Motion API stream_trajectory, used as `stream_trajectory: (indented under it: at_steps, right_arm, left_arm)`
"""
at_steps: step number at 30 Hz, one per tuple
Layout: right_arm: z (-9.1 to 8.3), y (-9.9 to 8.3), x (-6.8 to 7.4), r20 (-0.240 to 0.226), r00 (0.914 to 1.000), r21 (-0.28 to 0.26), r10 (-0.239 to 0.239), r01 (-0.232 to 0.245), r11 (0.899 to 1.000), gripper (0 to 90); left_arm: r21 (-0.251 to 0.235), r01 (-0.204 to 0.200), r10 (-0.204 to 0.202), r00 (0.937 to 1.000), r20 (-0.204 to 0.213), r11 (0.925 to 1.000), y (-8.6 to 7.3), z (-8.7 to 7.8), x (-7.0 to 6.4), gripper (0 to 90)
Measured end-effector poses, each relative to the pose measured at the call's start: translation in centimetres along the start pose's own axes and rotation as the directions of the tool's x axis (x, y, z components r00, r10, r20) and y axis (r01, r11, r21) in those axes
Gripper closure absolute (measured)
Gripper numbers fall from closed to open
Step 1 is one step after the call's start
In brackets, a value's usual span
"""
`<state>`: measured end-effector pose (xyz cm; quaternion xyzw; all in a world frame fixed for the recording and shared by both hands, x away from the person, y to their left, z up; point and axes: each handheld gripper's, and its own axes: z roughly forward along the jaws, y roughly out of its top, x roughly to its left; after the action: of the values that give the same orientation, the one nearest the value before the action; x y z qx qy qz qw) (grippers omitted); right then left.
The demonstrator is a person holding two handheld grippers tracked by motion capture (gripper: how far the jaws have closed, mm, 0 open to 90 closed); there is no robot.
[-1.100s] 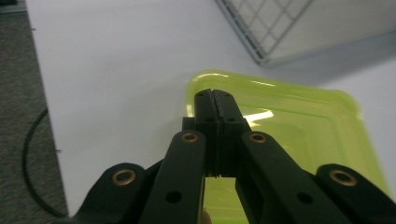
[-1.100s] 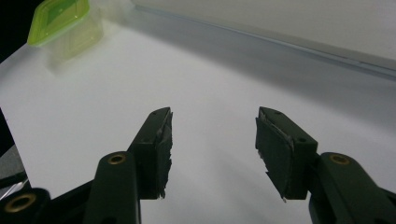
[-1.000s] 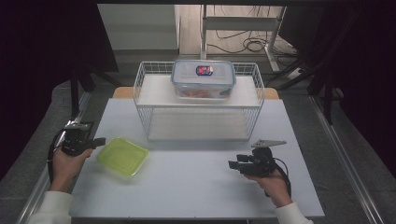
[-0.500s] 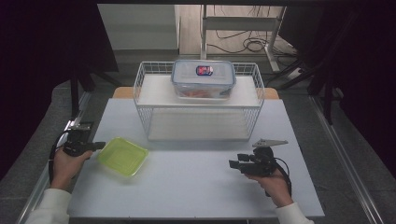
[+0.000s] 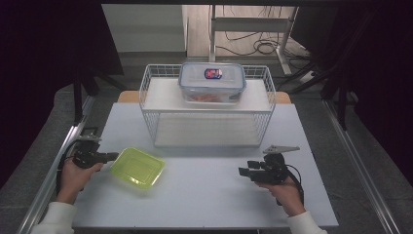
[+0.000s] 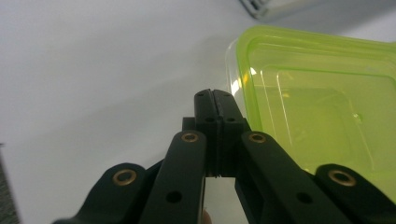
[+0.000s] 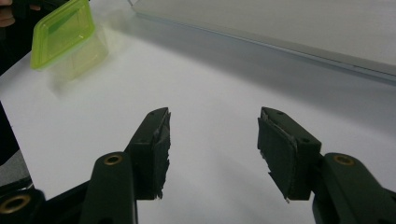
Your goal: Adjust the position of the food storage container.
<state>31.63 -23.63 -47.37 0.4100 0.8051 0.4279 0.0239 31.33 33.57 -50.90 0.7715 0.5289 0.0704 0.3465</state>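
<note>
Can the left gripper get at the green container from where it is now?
Probably yes. The left gripper is right beside the green container, nothing between them. But its jaws are shut, so it should open first.

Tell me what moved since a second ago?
The left gripper slid down toward the person's side of the table and now sits with its jaws shut beside the green box, empty. The green box hardly moved. The right gripper stayed open in the same spot, and the clear box stayed on the wire rack.
</note>
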Motion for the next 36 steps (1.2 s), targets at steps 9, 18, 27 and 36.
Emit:
stream_trajectory:
  at_steps: [9, 18, 27, 36]
  right_arm:
    - [0.1, 0.0, 0.1, -0.003, 1.0000, 0.000, -0.002, 0.002, 1.000, 43.7]
    - [0.2, 0.1, 0.2, -0.005, 1.0000, 0.003, -0.005, 0.005, 1.000, 43.6]
    - [0.3, 0.2, 0.3, -0.006, 0.9999, 0.007, -0.008, 0.008, 1.000, 43.5]
    - [0.2, 0.2, 0.2, -0.008, 0.9999, 0.001, -0.009, 0.009, 1.000, 43.5]
  left_arm:
    - [0.001, -0.044, 0.044, 0.9980, 0.046, 0.9990, -0.7, 0.0, -2.0, 90.0]
    - [0.002, -0.057, 0.057, 0.9929, 0.105, 0.9984, -1.4, 0.2, -3.9, 90.0]
    - [0.028, -0.111, 0.107, 0.9848, 0.137, 0.9934, -0.9, 1.2, -6.3, 90.0]
    - [0.027, -0.145, 0.138, 0.9730, 0.185, 0.9890, -0.7, 2.1, -8.9, 90.0]
